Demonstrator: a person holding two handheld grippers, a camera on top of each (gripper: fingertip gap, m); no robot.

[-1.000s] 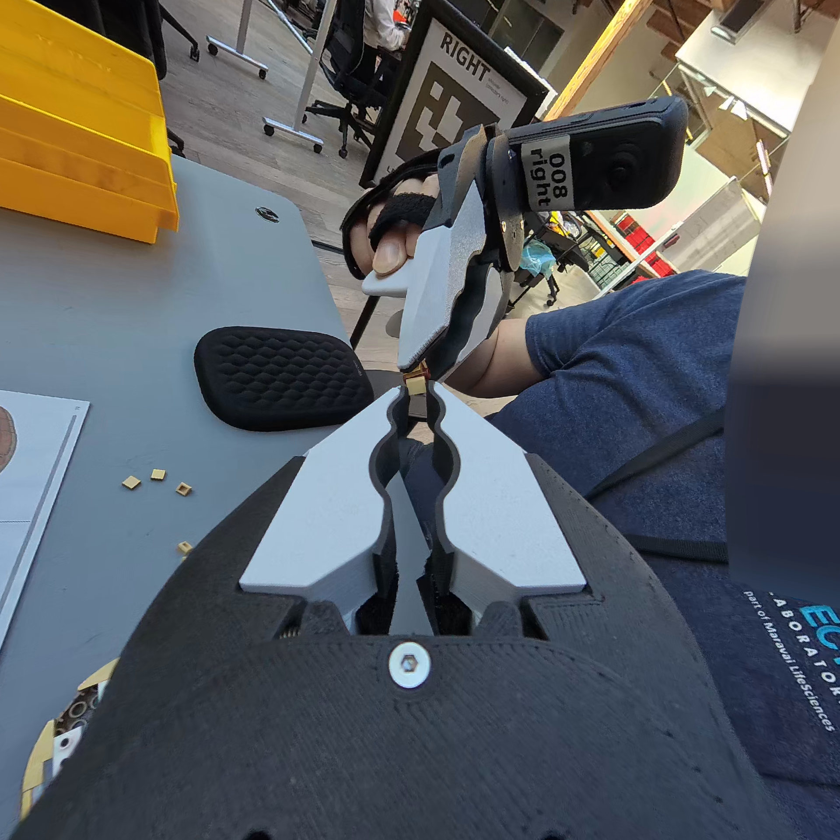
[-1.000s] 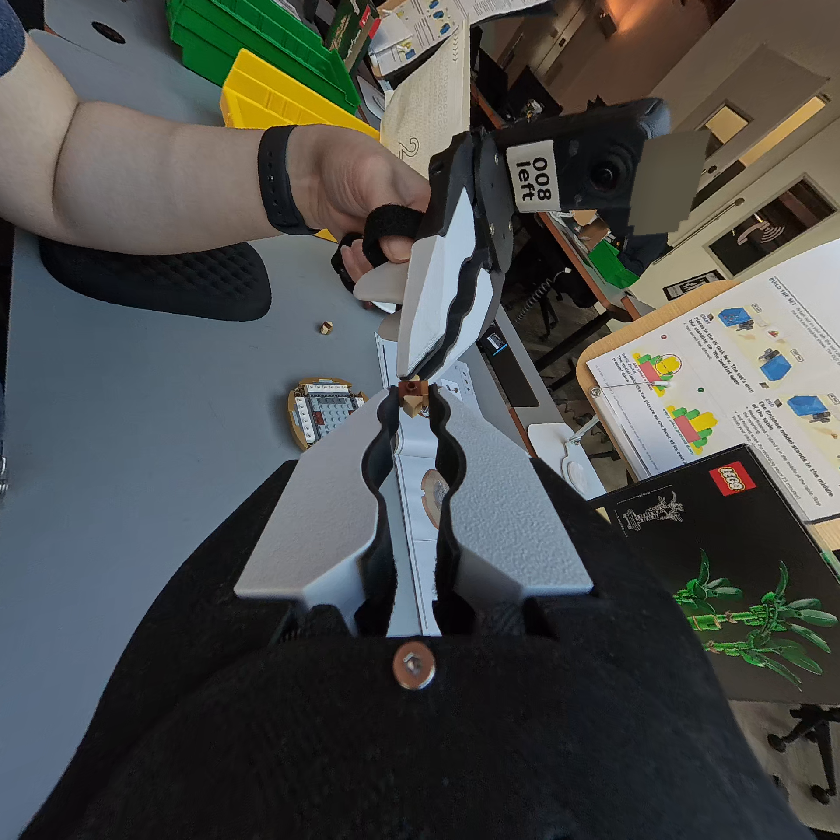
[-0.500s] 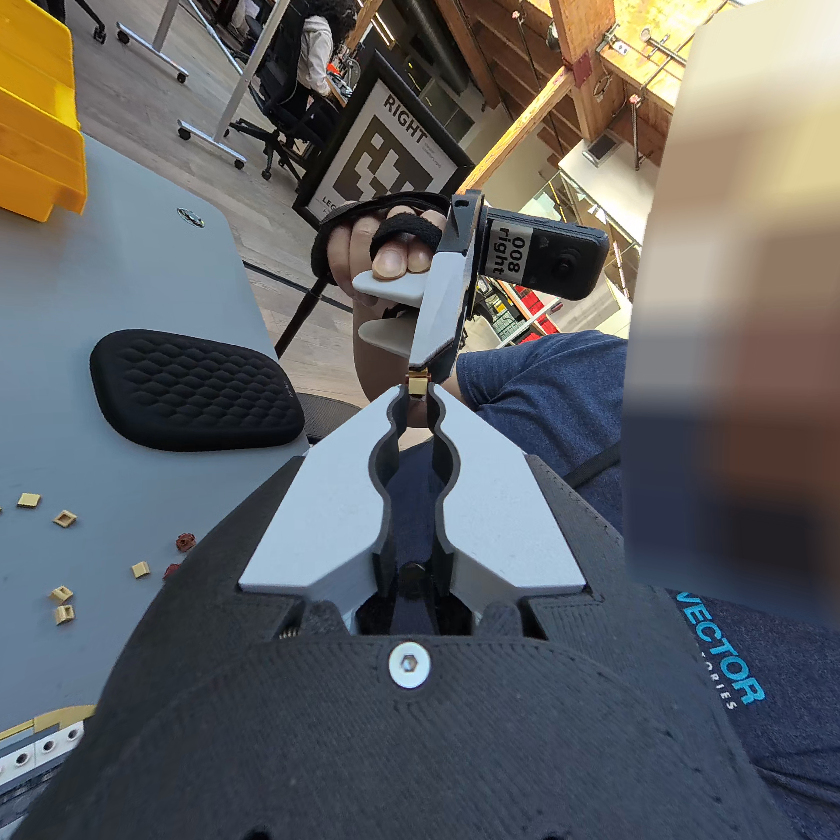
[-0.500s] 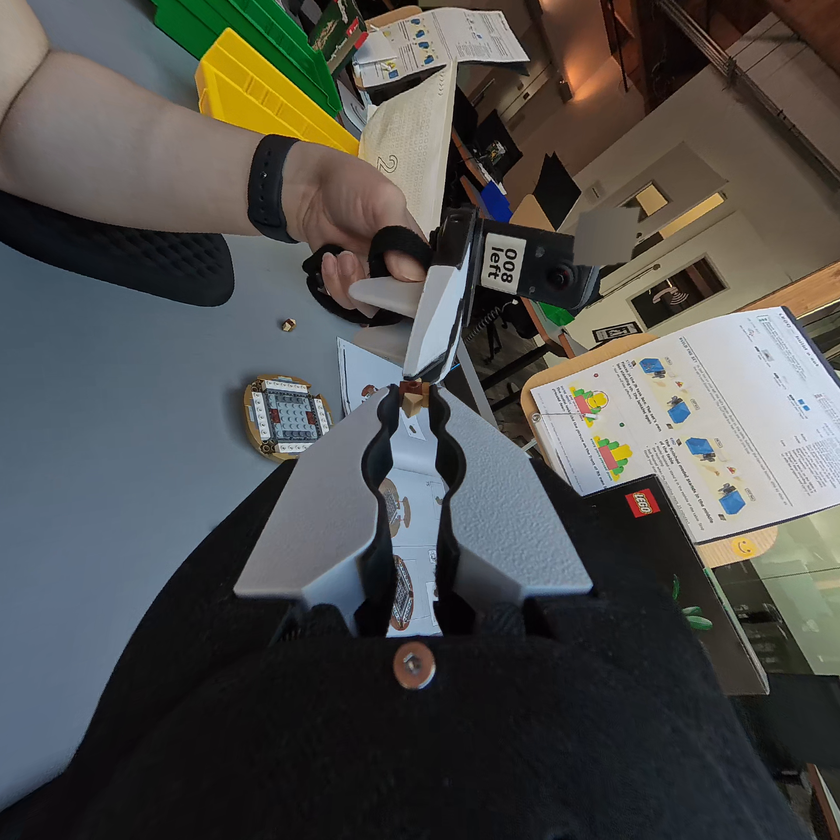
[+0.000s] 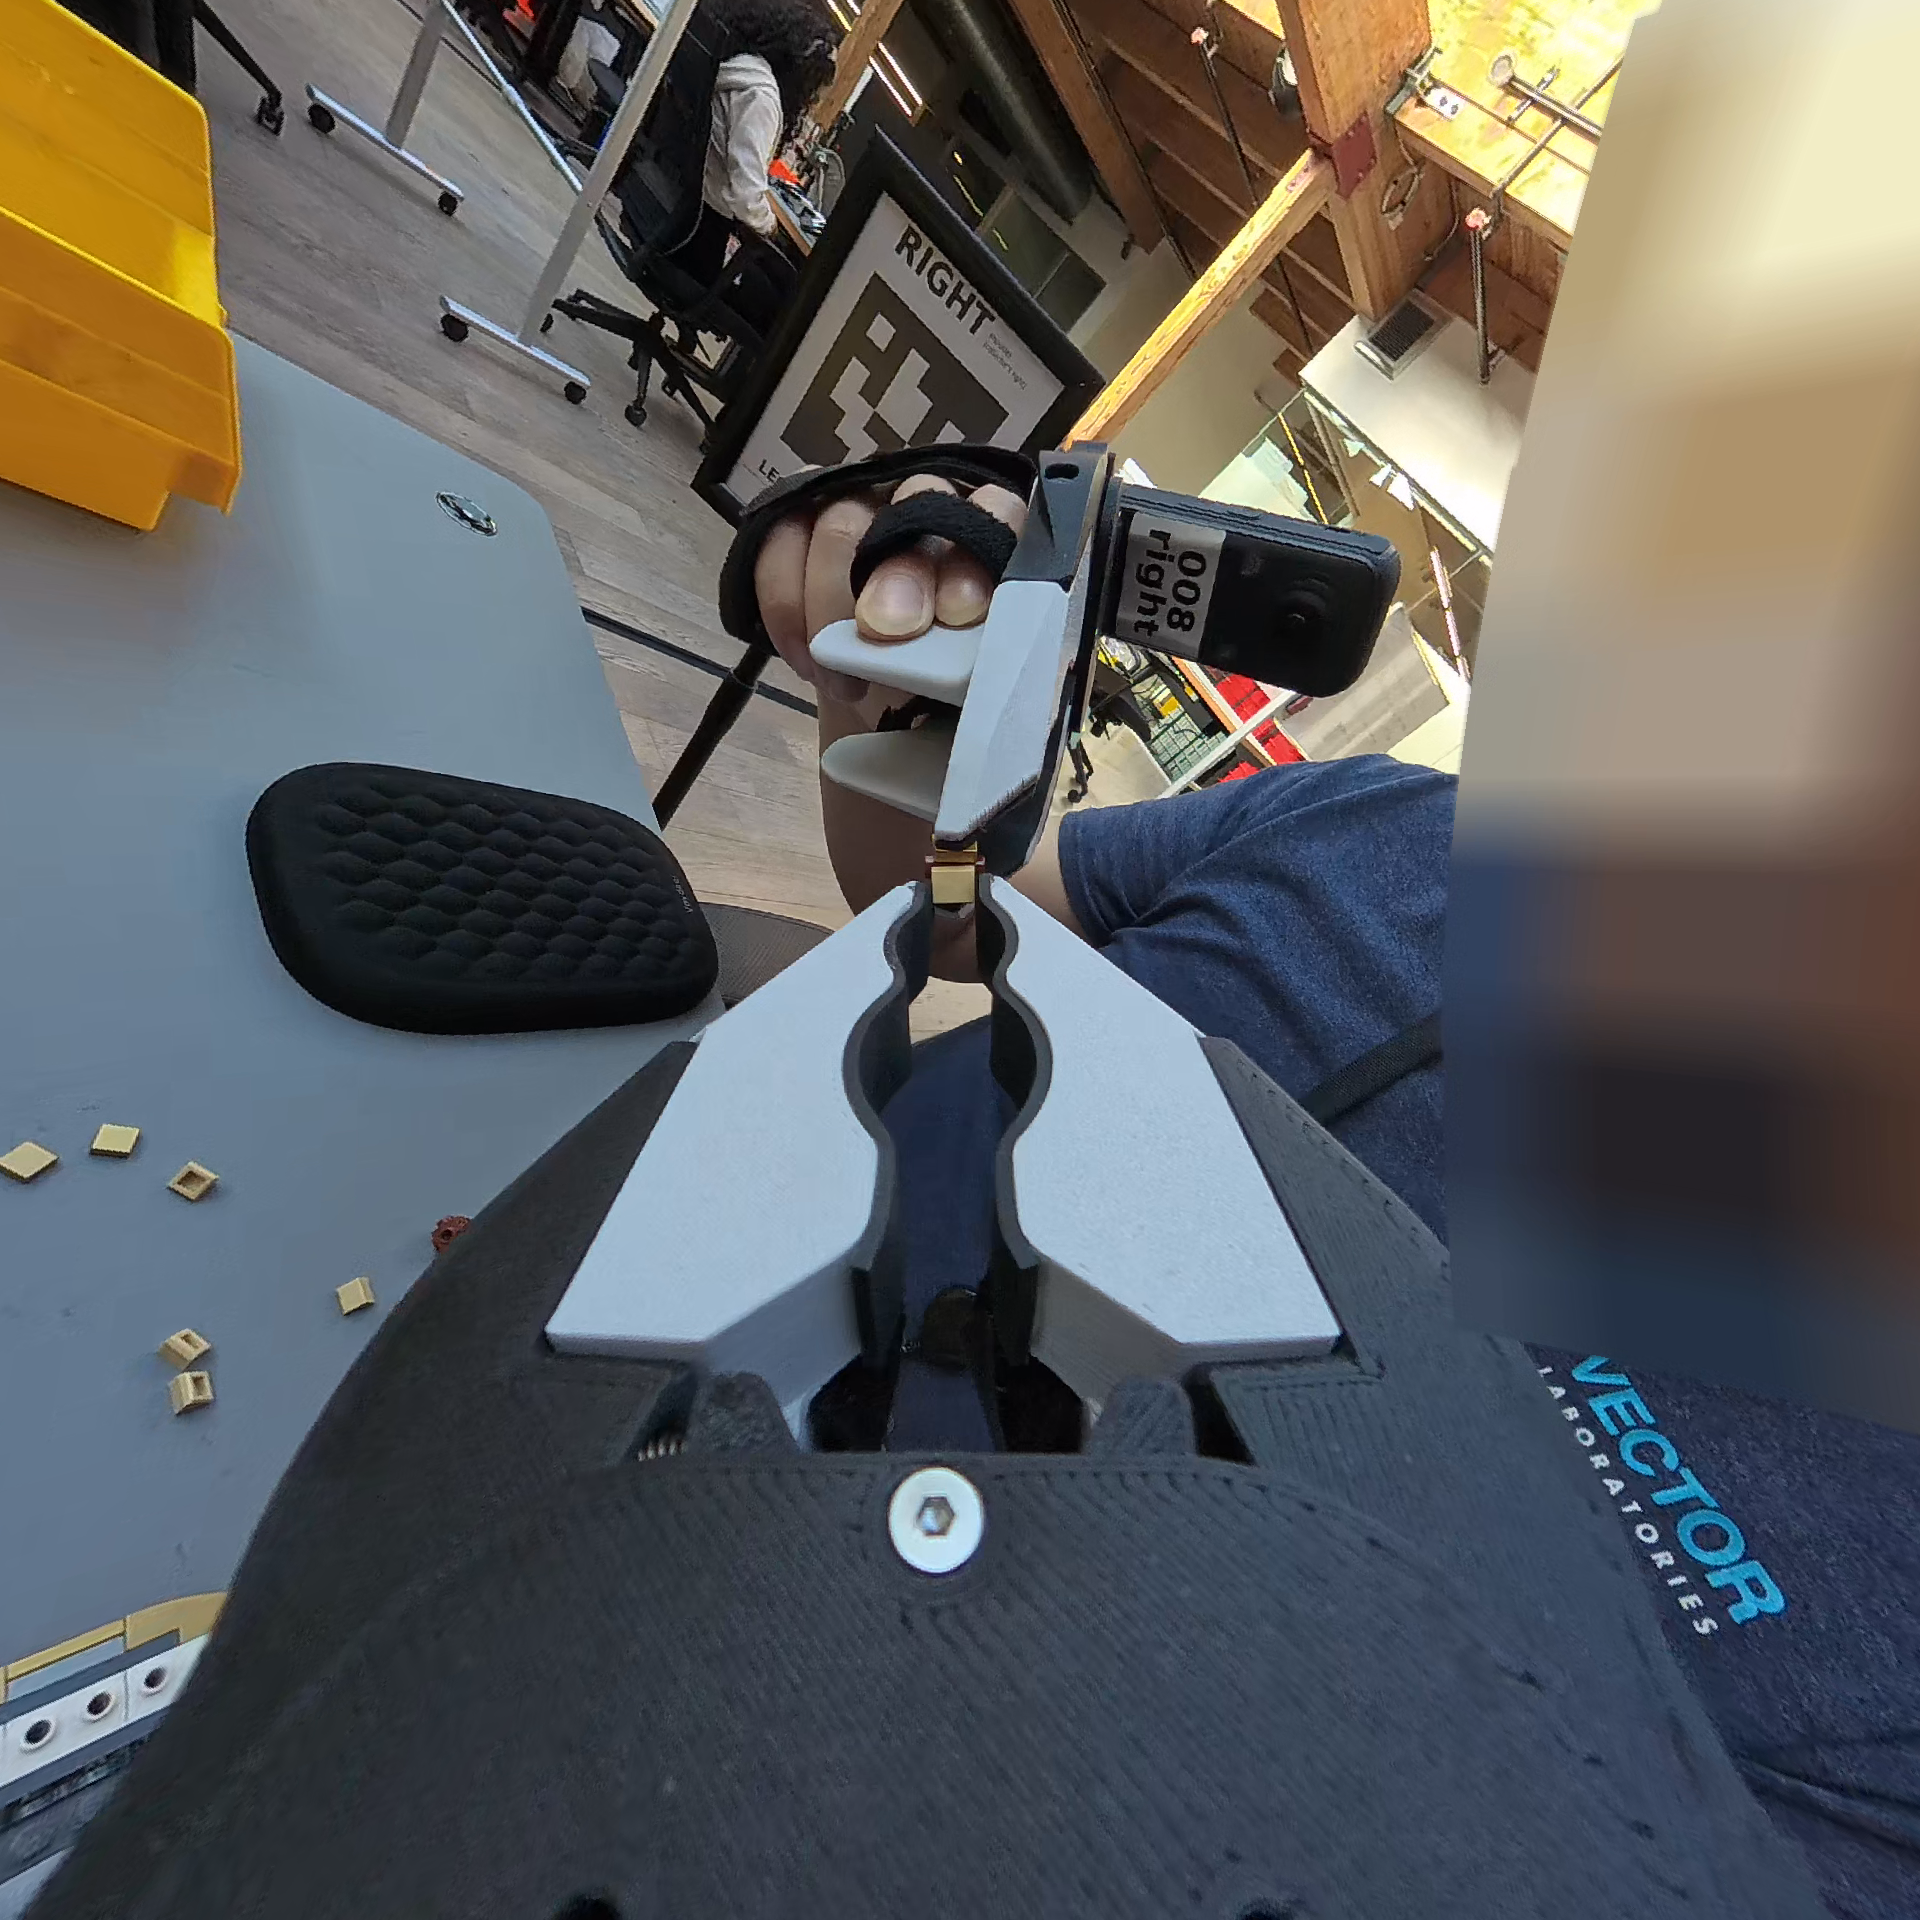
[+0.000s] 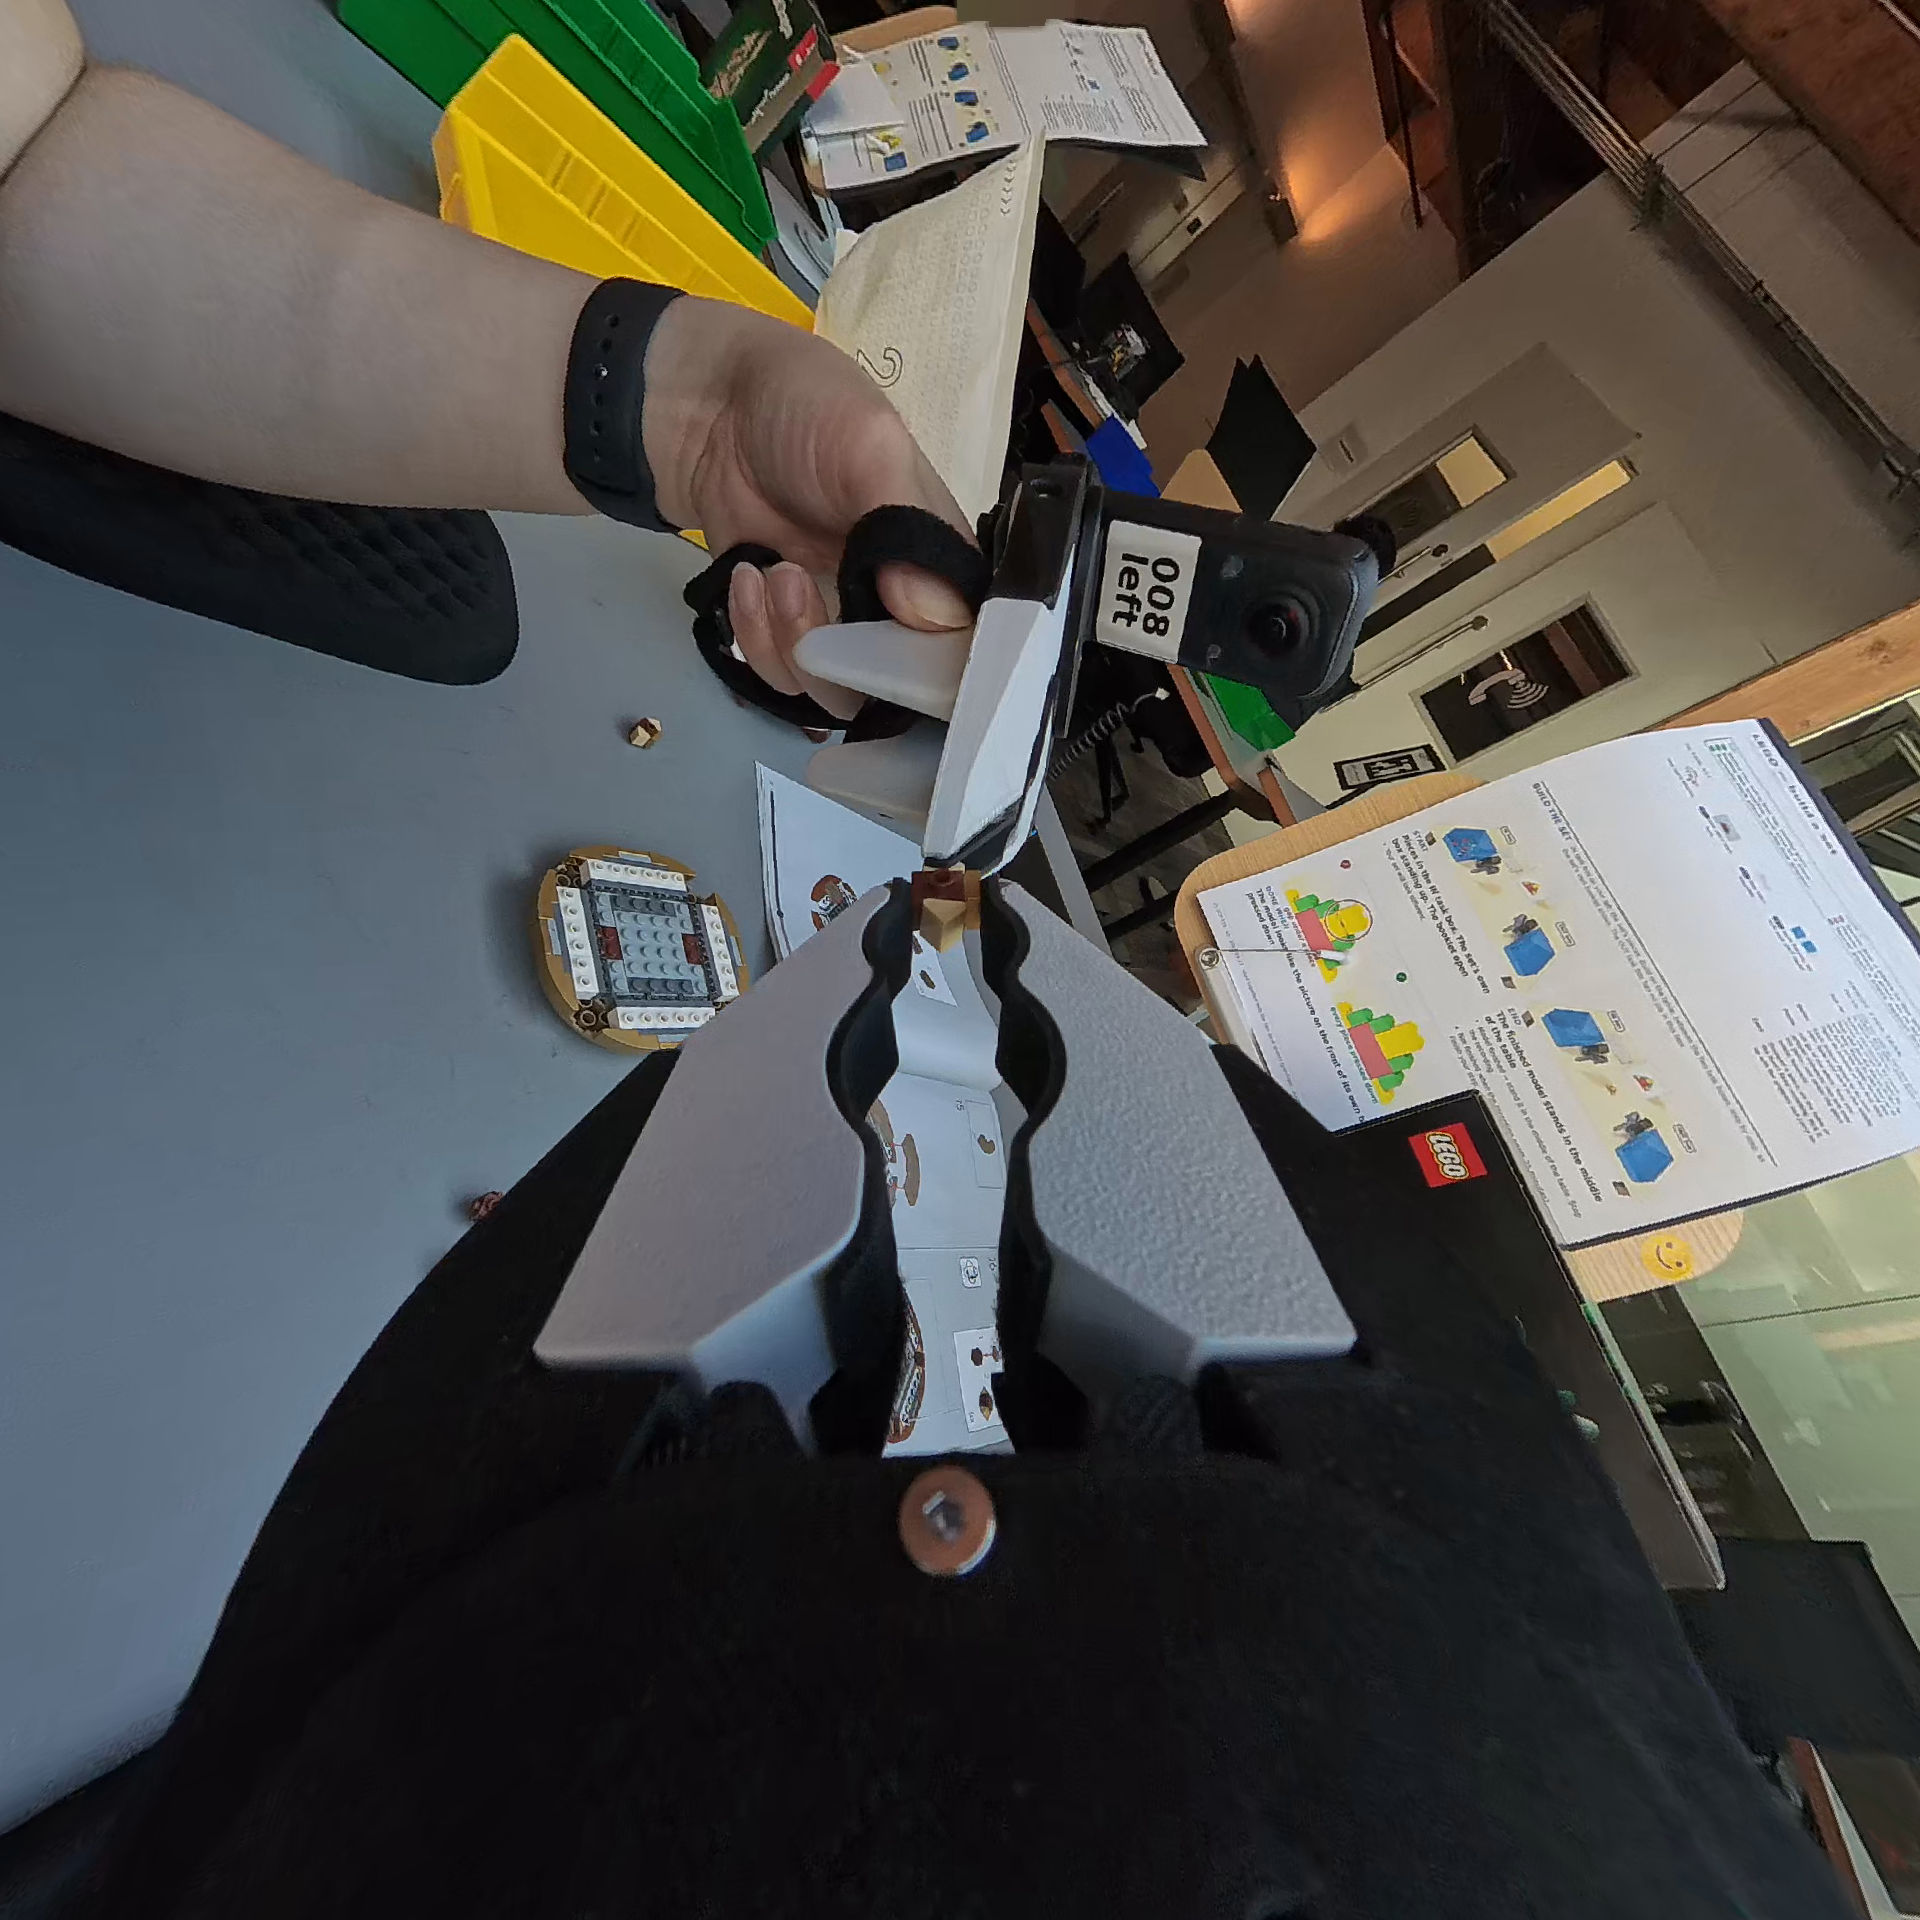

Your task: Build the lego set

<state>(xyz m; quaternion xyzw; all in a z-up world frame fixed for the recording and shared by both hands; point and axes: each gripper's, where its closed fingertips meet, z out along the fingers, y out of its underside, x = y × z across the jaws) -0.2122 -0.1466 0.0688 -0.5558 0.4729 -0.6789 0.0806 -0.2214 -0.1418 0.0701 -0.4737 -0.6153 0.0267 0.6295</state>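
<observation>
My left gripper (image 5: 953,902) is shut on a small tan lego piece (image 5: 953,885), held in the air over the table edge. A thin brown piece (image 5: 953,855) sits on its far end. My right gripper (image 5: 977,836) comes down from above and meets it tip to tip. In the right wrist view my right gripper (image 6: 943,902) is shut on a small brown and tan piece (image 6: 941,914). The left gripper (image 6: 971,854) touches its far end from above. Where the two pieces join is hidden by the fingertips.
A round tan base with white and grey bricks (image 6: 639,945) lies on the grey table (image 6: 260,935), beside an open instruction booklet (image 6: 821,883). Several loose tan pieces (image 5: 192,1179) lie near a black pad (image 5: 478,894). Yellow bins (image 5: 94,312) stand behind. A black lego box (image 6: 1455,1247) is right. The tips of both grippers are at nearly the same place.
Both grippers stay tip to tip on the small pieces. They have turned together, so the other gripper now shows edge-on, and the table has shifted in both views.
</observation>
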